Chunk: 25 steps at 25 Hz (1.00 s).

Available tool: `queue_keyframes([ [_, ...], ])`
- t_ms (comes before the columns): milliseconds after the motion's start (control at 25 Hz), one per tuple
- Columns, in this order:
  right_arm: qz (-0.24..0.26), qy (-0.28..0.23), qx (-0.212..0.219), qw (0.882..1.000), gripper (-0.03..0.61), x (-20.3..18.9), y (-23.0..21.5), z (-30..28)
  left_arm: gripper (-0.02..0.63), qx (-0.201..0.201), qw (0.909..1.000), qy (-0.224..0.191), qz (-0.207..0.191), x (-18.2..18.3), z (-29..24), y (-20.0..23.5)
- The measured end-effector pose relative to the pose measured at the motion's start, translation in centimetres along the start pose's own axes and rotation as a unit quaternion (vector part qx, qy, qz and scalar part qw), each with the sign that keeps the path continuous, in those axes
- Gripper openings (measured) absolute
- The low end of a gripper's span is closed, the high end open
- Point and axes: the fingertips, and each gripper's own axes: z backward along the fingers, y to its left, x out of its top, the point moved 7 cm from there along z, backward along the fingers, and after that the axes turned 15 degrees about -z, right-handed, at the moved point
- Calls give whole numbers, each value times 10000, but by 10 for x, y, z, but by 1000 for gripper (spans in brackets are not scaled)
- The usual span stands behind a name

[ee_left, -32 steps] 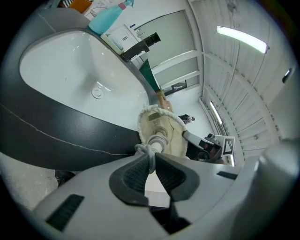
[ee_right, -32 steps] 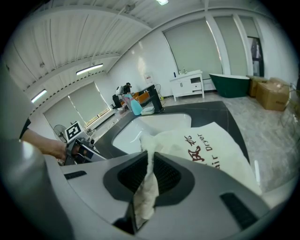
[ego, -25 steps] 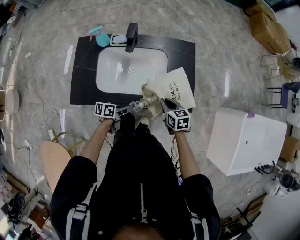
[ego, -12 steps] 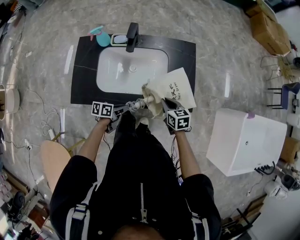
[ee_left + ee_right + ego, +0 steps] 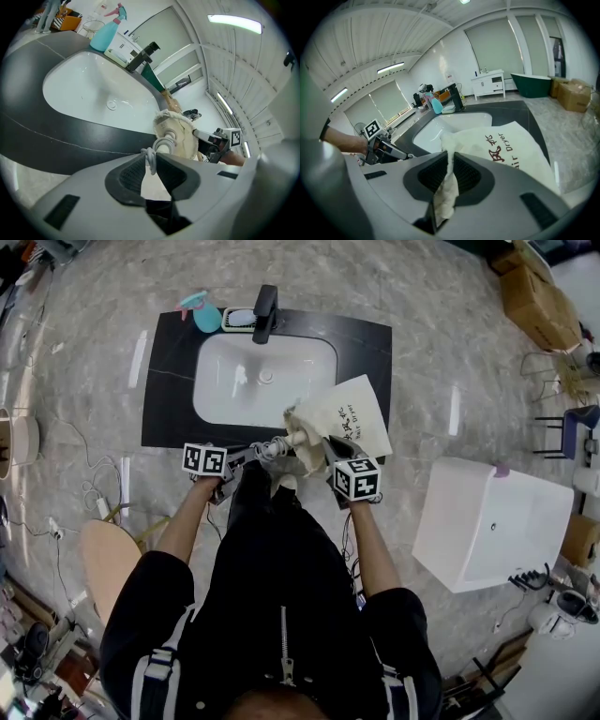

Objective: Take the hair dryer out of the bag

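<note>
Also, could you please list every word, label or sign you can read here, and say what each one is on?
"ir Dryer": dark red print on the cream bag, first letters out of sight.
Two red characters beside it: too distorted to read.
Same print in the head view: too small.
Marker cubes: black-and-white patterns only, no words.

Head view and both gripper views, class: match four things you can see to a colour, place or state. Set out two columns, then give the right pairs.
1 spray bottle
2 tap
3 bag
4 cord

A black, at the back rim of the sink
B teal, left of the tap
C pinched in the left gripper
D cream, its edge pinched in the right gripper

Pairs: 1-B, 2-A, 3-D, 4-C
</note>
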Motion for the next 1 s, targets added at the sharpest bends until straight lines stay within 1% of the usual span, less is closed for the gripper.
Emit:
queue_keyframes([
  [40, 2, 2, -2, 10000, 51, 0, 0, 0, 76, 26, 10000, -10, -20, 1, 2, 1],
  [120, 6, 0, 3, 10000, 51, -1, 1, 1, 130, 89, 9999, -48, -86, 3, 5, 1],
  [200, 13, -2, 7, 10000, 51, -1, 1, 1, 169, 182, 9994, -127, -255, 8, 10, 1],
  [320, 18, 2, 0, 10000, 51, -1, 1, 1, 200, 318, 9963, -292, -746, 22, 18, -2],
  [400, 25, 5, -8, 10000, 51, -2, 1, 0, 243, 303, 9929, -360, -1096, 32, 21, -9],
  [480, 47, 4, -16, 10000, 51, -1, 1, 0, 272, 281, 9884, -357, -1452, 41, 21, -16],
  [560, 50, 3, -19, 10000, 51, -1, 2, 0, 293, 253, 9829, -252, -1808, 49, 18, -24],
  [640, 26, -2, -18, 10000, 51, 0, 1, 1, 301, 192, 9762, -66, -2161, 54, 13, -33],
  [720, 5, -4, -20, 10000, 51, -1, 1, 2, 301, 117, 9667, 178, -2549, 55, 6, -42],
  [880, -14, -18, -25, 10000, 51, -1, 1, 2, 301, -1, 9416, 647, -3303, 58, -13, -61],
  [1000, -14, -25, -39, 10000, 51, -2, 1, 3, 301, -136, 9254, 873, -3686, 58, -30, -75],
])
